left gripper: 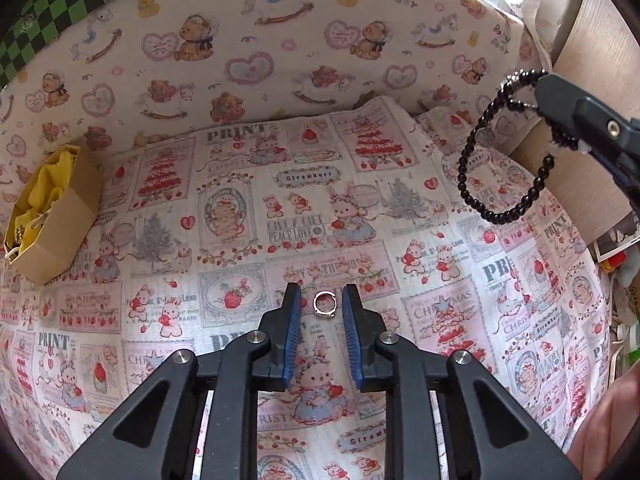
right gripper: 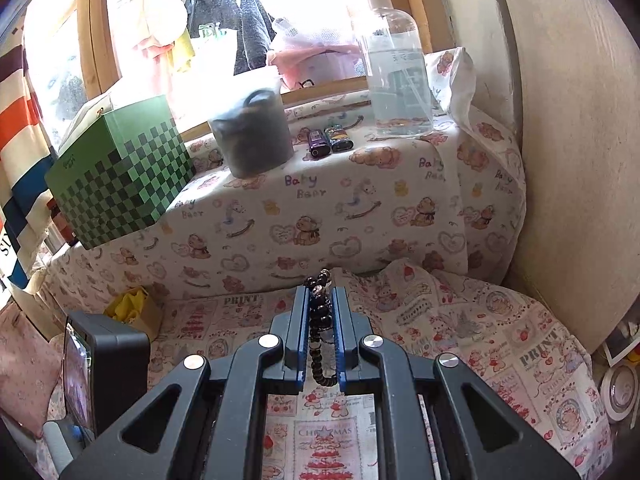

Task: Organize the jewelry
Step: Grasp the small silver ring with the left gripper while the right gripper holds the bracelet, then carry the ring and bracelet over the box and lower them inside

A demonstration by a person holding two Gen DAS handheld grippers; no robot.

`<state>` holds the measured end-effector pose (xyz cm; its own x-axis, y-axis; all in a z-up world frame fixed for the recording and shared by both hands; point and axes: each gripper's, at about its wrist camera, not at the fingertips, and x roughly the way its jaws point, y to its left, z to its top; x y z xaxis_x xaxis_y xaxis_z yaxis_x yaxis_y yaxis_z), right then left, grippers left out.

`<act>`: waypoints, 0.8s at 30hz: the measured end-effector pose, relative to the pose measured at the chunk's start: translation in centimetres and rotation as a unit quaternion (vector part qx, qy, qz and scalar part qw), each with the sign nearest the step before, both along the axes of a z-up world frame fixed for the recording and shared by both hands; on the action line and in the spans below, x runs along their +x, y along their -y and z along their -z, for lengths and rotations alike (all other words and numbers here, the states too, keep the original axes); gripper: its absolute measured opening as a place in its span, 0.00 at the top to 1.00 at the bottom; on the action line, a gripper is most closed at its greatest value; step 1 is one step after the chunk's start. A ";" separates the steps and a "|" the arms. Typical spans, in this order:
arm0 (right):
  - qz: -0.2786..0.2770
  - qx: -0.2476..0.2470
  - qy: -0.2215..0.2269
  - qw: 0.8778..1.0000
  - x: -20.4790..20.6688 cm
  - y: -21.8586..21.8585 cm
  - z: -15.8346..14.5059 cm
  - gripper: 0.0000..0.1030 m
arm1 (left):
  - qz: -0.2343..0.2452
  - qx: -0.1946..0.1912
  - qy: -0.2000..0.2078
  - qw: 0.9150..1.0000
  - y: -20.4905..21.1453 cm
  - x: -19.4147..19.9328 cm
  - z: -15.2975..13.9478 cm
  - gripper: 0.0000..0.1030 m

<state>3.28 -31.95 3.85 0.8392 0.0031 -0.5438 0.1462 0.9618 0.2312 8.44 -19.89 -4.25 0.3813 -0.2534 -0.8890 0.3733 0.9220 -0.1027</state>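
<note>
A small silver ring lies on the printed cloth. My left gripper is open, with the ring between its fingertips. My right gripper is shut on a black bead bracelet, held in the air. In the left wrist view the right gripper is at the upper right and the bracelet hangs from it in a loop. A brown cardboard box with yellow lining and some jewelry sits at the far left; it also shows in the right wrist view.
A cloth-covered ledge rises behind the surface. On it stand a green checkered box, a dark tub, two lighters and a clear pump bottle. A wall is at right. The left gripper's body is at lower left.
</note>
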 end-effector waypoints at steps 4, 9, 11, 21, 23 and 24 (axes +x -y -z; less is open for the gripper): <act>0.001 -0.002 0.000 1.000 -0.1 -0.1 0.0 0.88 | -0.003 0.006 0.002 1.000 0.3 0.1 0.3 0.89; 0.004 -0.003 -0.003 1.000 0.1 0.0 0.1 0.88 | -0.004 0.004 0.002 1.000 -0.3 -0.1 0.0 0.89; 0.004 -0.004 -0.005 1.000 0.2 0.0 0.2 0.88 | -0.005 0.002 0.007 1.000 -1.1 -0.3 -0.5 0.89; 0.002 -0.010 0.000 1.000 0.2 -0.5 0.4 0.88 | -0.025 -0.010 0.039 0.999 -5.6 -1.2 -3.4 0.89; -0.001 -0.008 0.006 1.000 0.2 -0.5 0.3 0.88 | -0.031 -0.012 0.044 0.998 -6.9 -1.2 -4.0 0.89; -0.003 -0.005 0.010 1.000 0.1 -0.5 0.3 0.88 | -0.035 -0.016 0.047 0.998 -7.6 -1.1 -4.4 0.89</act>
